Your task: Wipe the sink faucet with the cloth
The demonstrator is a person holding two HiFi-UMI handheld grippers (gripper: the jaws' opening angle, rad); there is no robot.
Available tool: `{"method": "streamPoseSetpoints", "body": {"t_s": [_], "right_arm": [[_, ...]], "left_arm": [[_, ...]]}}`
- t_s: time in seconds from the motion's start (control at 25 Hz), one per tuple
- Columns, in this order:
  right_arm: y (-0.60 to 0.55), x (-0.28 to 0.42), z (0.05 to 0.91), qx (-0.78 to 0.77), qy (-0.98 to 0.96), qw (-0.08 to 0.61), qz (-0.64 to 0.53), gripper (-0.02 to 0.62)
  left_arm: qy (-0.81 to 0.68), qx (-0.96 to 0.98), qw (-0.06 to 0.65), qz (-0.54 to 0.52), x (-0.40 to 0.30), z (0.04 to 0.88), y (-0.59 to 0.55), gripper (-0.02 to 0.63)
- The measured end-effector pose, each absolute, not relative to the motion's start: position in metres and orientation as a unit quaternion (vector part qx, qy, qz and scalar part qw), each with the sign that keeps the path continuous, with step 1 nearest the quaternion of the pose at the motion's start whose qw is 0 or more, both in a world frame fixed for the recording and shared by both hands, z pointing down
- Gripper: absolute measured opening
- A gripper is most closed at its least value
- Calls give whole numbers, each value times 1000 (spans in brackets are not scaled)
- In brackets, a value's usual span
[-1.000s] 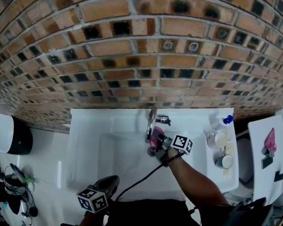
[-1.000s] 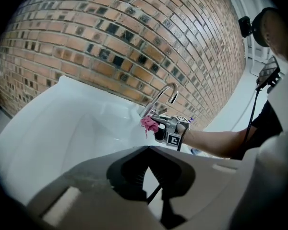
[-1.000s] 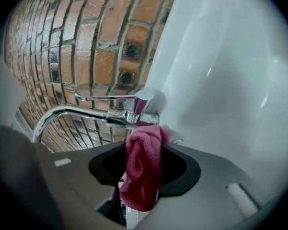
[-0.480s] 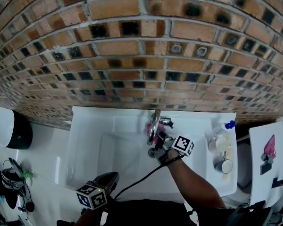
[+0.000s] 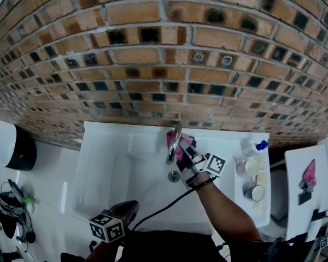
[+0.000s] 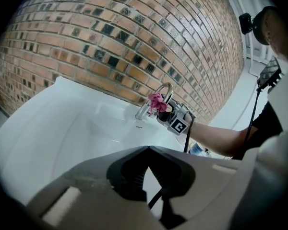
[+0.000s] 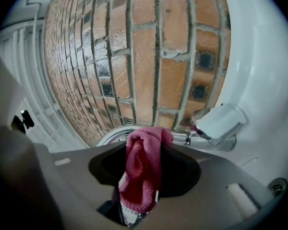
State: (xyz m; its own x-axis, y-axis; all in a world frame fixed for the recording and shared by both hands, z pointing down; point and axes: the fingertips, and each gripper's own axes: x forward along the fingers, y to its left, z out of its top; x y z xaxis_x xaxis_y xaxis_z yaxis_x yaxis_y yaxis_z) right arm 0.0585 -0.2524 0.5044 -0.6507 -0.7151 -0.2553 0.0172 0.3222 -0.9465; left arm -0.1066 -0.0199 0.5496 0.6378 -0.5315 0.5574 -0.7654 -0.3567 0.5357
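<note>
The chrome faucet (image 5: pixel 174 142) arches over the white sink (image 5: pixel 98 141) at its back edge. My right gripper (image 5: pixel 187 148) is shut on a pink cloth (image 5: pixel 181 144) and presses it against the right side of the spout. In the right gripper view the cloth (image 7: pixel 143 171) is bunched between the jaws, with the faucet body (image 7: pixel 217 123) just beyond. The left gripper view shows the cloth (image 6: pixel 157 102) on the faucet (image 6: pixel 164 92) from afar. My left gripper (image 5: pixel 132 206) hangs low at the sink's front edge, jaws together, holding nothing.
A brick wall rises behind the sink. Bottles and cups (image 5: pixel 251 162) crowd the sink's right ledge. The drain (image 5: pixel 174 175) lies below the spout. A black and white bin (image 5: pixel 8 149) stands at the left, and a white stand with a pink item (image 5: pixel 308 173) at the right.
My right gripper has carried the cloth from the spout's lower end back along the faucet toward the wall. The left gripper has stayed put.
</note>
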Motion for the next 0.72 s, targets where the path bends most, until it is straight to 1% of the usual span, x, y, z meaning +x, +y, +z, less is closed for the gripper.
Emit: {"method": "streamPoseSetpoints", "body": {"t_s": [0.16, 0.28, 0.48, 0.72], "right_arm": [[-246, 63, 475, -183, 754, 372, -509, 178], [-239, 62, 463, -141, 772, 367, -499, 178], [-221, 55, 454, -71, 812, 320, -483, 175], [-202, 51, 454, -47, 843, 267, -465, 172]], "left_arm": [[-407, 809, 402, 137, -103, 547, -9, 6], [-415, 804, 405, 131, -107, 545, 2, 6], [-436, 792, 408, 127, -117, 546, 18, 6], [-446, 792, 397, 122, -114, 540, 22, 6]]}}
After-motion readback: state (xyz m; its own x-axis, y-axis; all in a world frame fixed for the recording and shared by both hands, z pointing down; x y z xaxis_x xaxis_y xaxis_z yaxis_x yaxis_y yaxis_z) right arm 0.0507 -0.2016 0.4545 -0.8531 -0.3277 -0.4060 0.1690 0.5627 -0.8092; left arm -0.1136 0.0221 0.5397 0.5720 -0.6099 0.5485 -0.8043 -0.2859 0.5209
